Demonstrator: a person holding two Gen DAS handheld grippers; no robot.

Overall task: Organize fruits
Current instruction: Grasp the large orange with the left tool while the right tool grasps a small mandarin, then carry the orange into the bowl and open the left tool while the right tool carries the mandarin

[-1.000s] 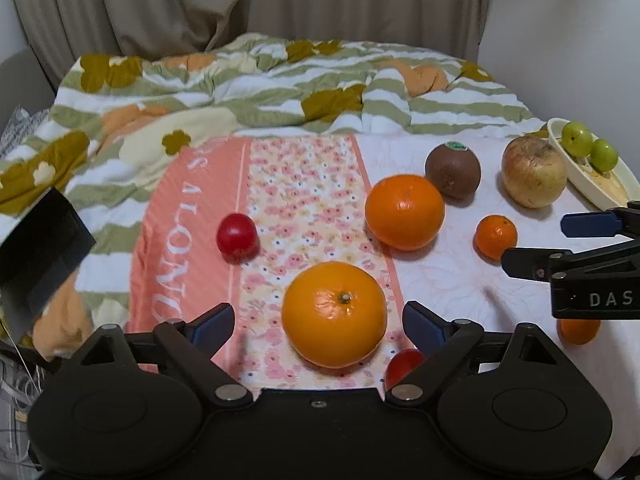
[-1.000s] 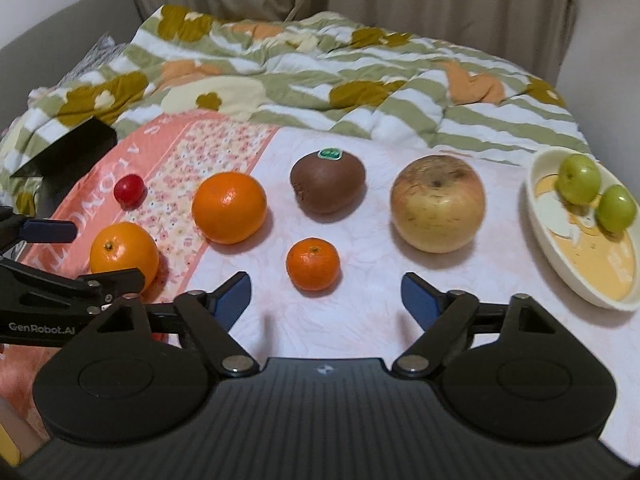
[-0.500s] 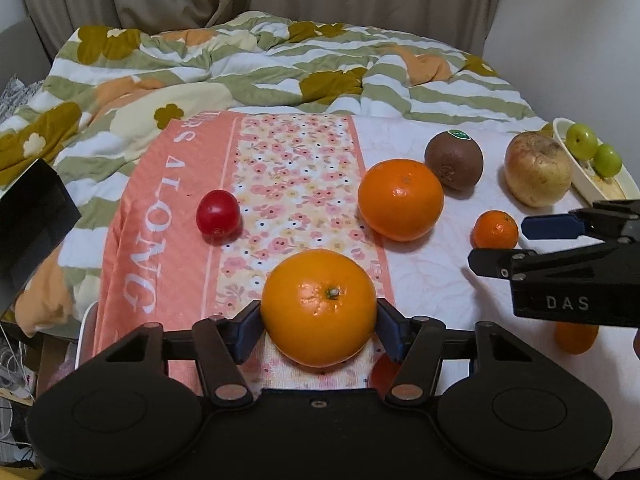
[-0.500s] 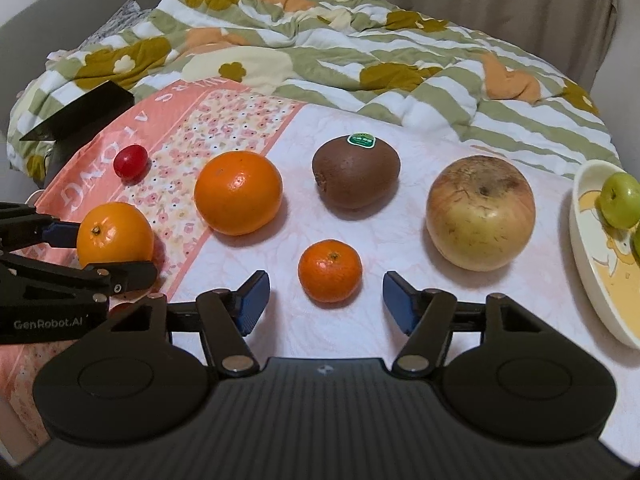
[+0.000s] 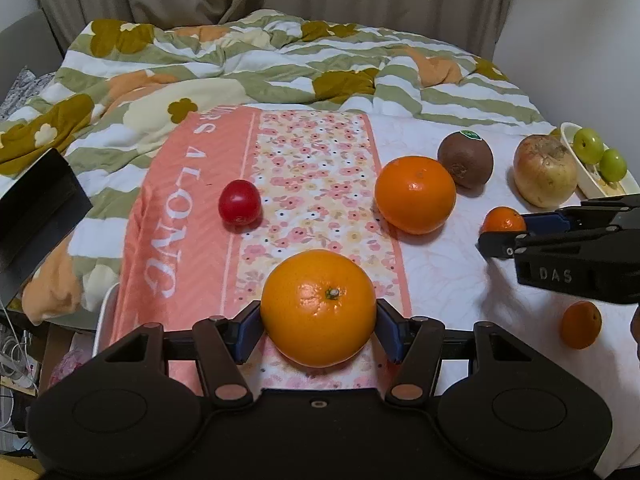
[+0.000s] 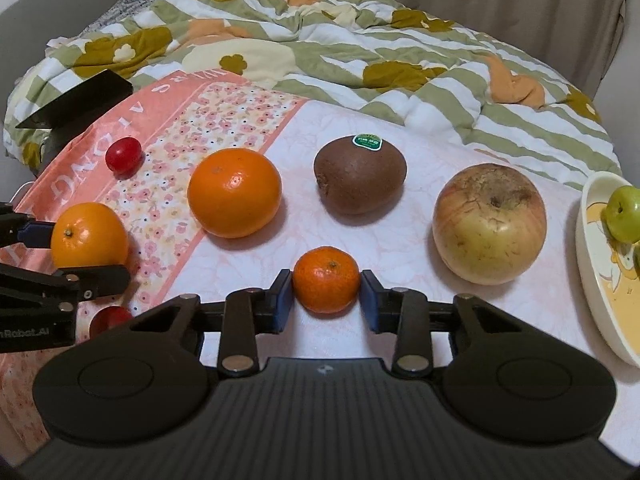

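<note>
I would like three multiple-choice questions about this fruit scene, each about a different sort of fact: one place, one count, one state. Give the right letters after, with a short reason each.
1. Where do the green fruits lie?
A. on the floral cloth
B. in the cream dish
C. beside the kiwi

2. How many green fruits show in the dish in the left wrist view?
A. two
B. four
C. none

3. What is the right gripper doing?
A. hanging open over the apple
B. closed on the small mandarin
C. closed on the red tomato

Answers:
1 B: they sit inside the dish at the right edge.
2 A: two round green fruits lie side by side there.
3 B: both blue pads press the mandarin's sides.
</note>
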